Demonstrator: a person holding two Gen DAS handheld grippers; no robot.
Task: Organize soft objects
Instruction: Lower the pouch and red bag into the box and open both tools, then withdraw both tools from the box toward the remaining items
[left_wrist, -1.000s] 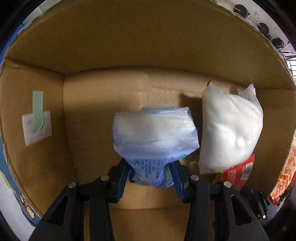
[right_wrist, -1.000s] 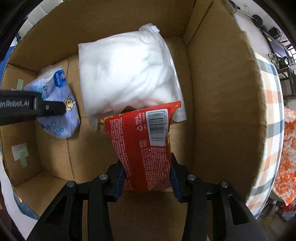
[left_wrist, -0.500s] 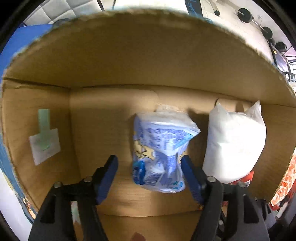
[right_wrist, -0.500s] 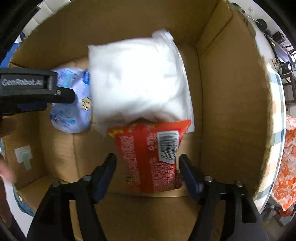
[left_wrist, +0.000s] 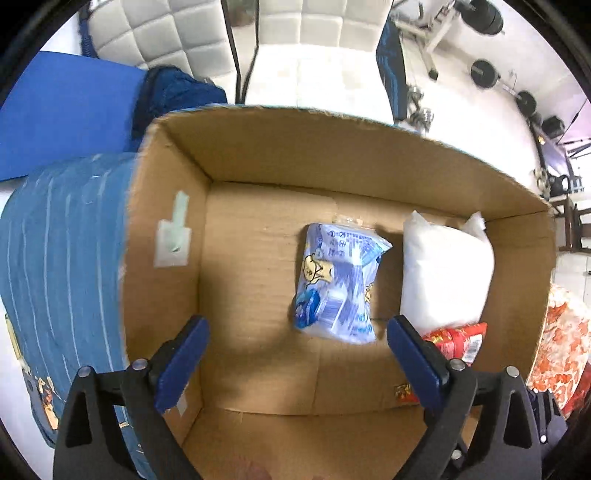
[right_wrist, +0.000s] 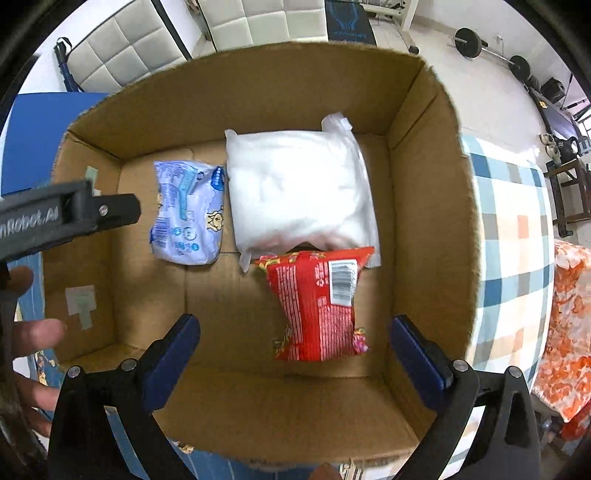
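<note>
An open cardboard box (left_wrist: 332, 155) (right_wrist: 424, 229) holds three soft packs. A blue-and-white printed pack (left_wrist: 338, 284) (right_wrist: 188, 214) lies on the box floor at the left. A white pillow-like bag (left_wrist: 443, 269) (right_wrist: 295, 192) lies beside it. A red snack bag (right_wrist: 317, 306) (left_wrist: 458, 339) lies in front of the white bag. My left gripper (left_wrist: 297, 343) hangs above the blue pack, jaws still opening, nothing between them. My right gripper (right_wrist: 295, 341) hangs above the red bag, jaws opening too, touching nothing.
A blue striped cloth (left_wrist: 62, 258) covers the surface left of the box; a checked cloth (right_wrist: 513, 236) lies to its right, orange patterned fabric (right_wrist: 565, 332) beyond. White padded chairs (left_wrist: 159, 33) and barbell weights (left_wrist: 484, 74) stand behind. A hand (right_wrist: 33, 332) holds the left gripper's handle.
Both grippers have let go: the blue pack and the red bag now lie on the box floor. Both have risen out of the box, jaws spread wide.
</note>
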